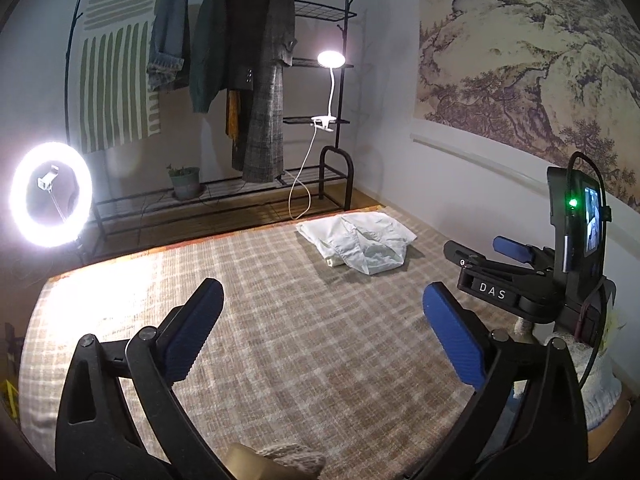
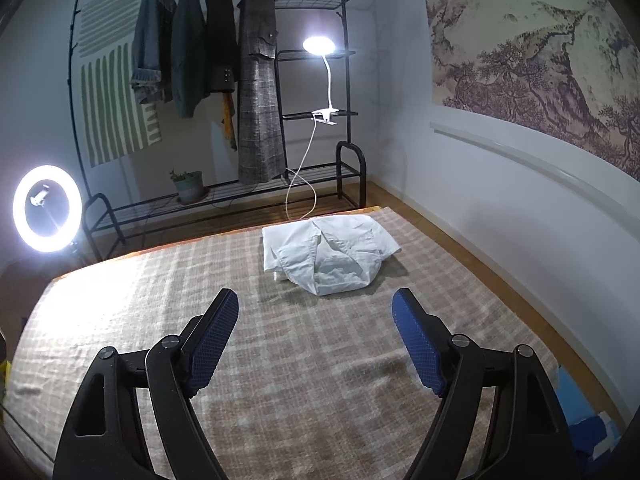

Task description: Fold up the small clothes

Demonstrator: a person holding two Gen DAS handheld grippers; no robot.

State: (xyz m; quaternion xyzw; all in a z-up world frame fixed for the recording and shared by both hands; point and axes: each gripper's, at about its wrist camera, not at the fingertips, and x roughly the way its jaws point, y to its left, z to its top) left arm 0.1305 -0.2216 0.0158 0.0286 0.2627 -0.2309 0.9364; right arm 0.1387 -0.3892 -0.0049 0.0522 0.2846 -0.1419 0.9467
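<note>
Small room, dim, lit by a ring light (image 1: pixel 51 194) at the left and a clip lamp (image 2: pixel 319 45) on the black clothes rack (image 2: pixel 320 54) against the far wall; coats and a jacket hang there, a potted plant (image 2: pixel 187 186) sits on its bottom shelf. Landscape mural (image 1: pixel 532 56) on the right wall. In front of you, a checked blanket (image 2: pixel 304 368) spread flat.

White shirt (image 2: pixel 328 254) lies bunched and part folded at the far end of the blanket, well apart from both tools. Its sleeves and collar are hard to sort out in the crumple; a small tag shows at its left edge.

Your left gripper (image 1: pixel 320 328) angles down over bare blanket, jaws spread wide, nothing between them. Your right gripper (image 2: pixel 316 332) also tilts down toward the shirt, jaws apart and empty. From the left camera you see the right tool side on, its green light lit, far finger partly hidden behind the body.

A knitted cuff (image 1: pixel 292 458) shows at the bottom edge, cut off; your hands stay out of sight
</note>
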